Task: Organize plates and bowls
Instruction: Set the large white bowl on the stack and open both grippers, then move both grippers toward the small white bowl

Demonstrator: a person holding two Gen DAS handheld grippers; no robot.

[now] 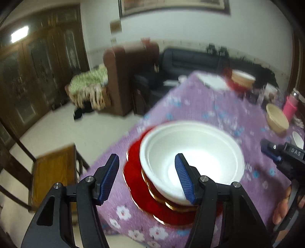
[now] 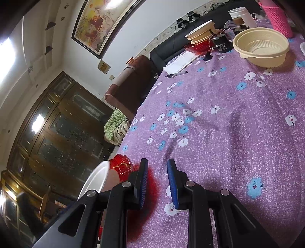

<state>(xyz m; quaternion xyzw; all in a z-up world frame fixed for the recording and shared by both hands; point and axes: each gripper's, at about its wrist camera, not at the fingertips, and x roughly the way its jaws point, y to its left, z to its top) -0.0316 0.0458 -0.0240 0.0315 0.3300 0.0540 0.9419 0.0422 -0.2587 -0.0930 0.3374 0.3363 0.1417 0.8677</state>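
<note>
A white bowl [image 1: 192,152] sits nested in a red gold-trimmed bowl [image 1: 147,184] on a red plate [image 1: 137,190], near the table's left edge. My left gripper [image 1: 147,158] is open and straddles the white bowl's near-left rim: one finger is outside and the other is over the inside, neither pad pressing. In the right wrist view the same white bowl [image 2: 95,181] and red bowl [image 2: 122,167] lie just left of my right gripper [image 2: 157,161]. Its jaws stand a narrow gap apart over the purple cloth, with nothing between them. A beige bowl [image 2: 261,47] stands alone farther back.
A purple flowered tablecloth [image 2: 219,133] covers the table. At the far end are a beige stack on a red bowl [image 2: 199,34], a white cup [image 2: 242,15], a pink knit bottle [image 2: 276,17], paper and a pen [image 2: 176,74]. A wooden chair [image 1: 55,171] stands beside the left edge.
</note>
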